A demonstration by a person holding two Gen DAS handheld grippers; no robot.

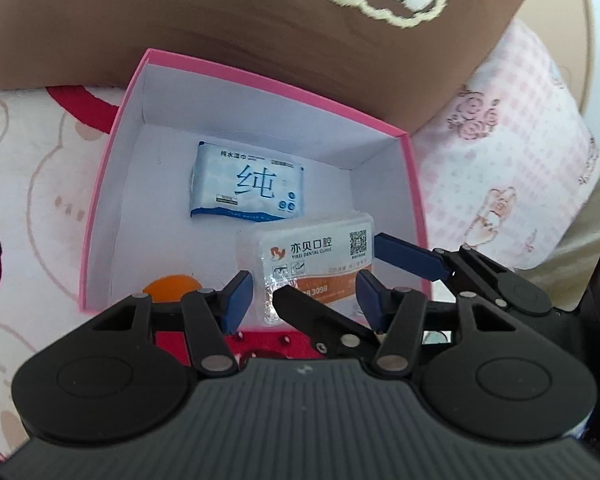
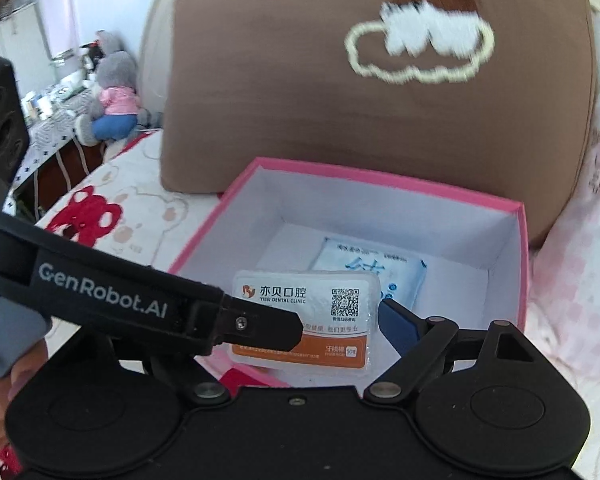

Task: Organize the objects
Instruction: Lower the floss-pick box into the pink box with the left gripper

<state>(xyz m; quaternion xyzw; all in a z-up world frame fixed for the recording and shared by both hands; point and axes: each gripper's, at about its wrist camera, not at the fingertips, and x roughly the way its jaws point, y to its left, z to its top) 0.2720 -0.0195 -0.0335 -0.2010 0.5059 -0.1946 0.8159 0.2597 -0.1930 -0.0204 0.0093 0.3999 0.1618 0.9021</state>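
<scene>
Closest to the left wrist camera, the left gripper (image 1: 304, 300) has its two blue pads spread wide, one on either side of a clear plastic floss box (image 1: 316, 258) without touching it. That floss box, printed with a dental clinic label and a square code, hangs over the near right corner of an open pink box (image 1: 111, 168), pinched by the right gripper (image 1: 328, 266), which reaches in from the right with one blue finger at the far edge and a black finger across the front. Deeper inside the pink box, a blue and white pack of wipes (image 1: 247, 188) lies flat on the white floor, and something orange (image 1: 171, 286) peeks out by the near wall, too hidden to name. A brown cushion (image 1: 259, 20) leans behind the box on a bear-print sheet (image 1: 27, 160). From the right wrist camera, the right gripper (image 2: 306, 312) shows its blue right finger pressed against the floss box (image 2: 304, 304); its left finger is hidden behind a black finger (image 2: 259, 326) of the left one, which crosses in front. Behind lie the wipes (image 2: 376, 276), the pink box (image 2: 522, 264) and the cushion (image 2: 340, 120), with a grey plush toy (image 2: 113, 92) far off to the left.
</scene>
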